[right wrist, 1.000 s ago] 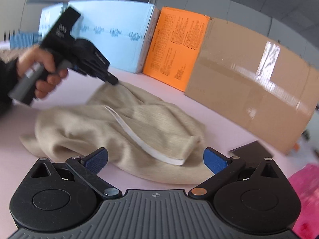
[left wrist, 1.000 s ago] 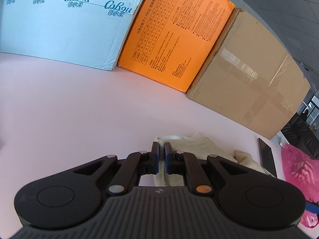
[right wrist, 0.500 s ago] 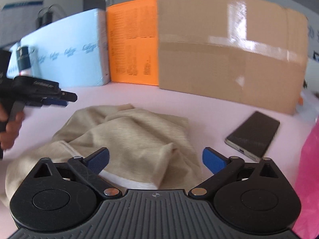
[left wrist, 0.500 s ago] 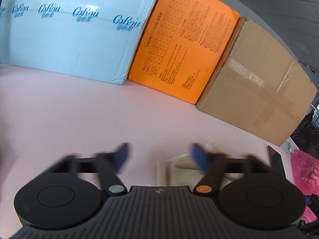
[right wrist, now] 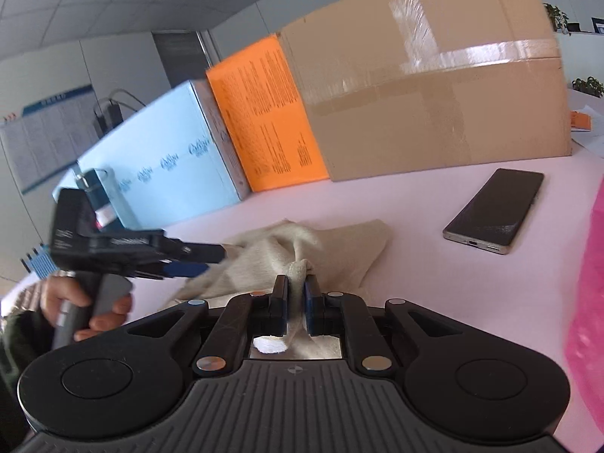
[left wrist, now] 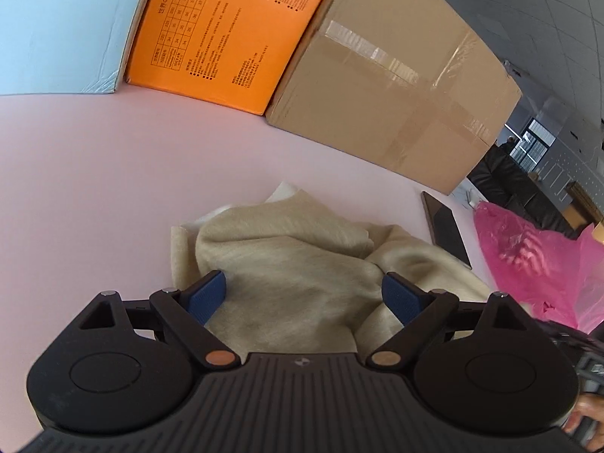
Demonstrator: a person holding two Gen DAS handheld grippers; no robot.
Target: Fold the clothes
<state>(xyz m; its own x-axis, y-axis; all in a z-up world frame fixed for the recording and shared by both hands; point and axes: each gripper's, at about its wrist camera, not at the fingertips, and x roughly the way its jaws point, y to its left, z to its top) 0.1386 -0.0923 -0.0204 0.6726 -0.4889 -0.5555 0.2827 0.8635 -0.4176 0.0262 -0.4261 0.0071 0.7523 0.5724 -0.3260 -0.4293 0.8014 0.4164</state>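
A crumpled beige garment (left wrist: 294, 264) lies on the pink table (left wrist: 94, 170). In the left wrist view my left gripper (left wrist: 304, 281) hangs just over it, jaws wide and still opening. The cloth lies below and between the blue pads (left wrist: 209, 294), which do not press on it. In the right wrist view my right gripper (right wrist: 296, 283) is shut on a bunched fold of the beige garment (right wrist: 339, 241), with a white edge showing behind the pads. The left gripper (right wrist: 211, 262), held by a hand, reaches the garment's left side.
A dark phone (right wrist: 494, 211) lies on the table right of the garment. A pink plastic bag (left wrist: 528, 260) sits at the far right. A light blue box (left wrist: 56, 26), an orange box (left wrist: 226, 26) and a taped cardboard box (left wrist: 396, 94) line the back.
The left gripper let go of the cloth and opened wide. The right gripper rolled, moved onto the garment and closed on a fold of it.
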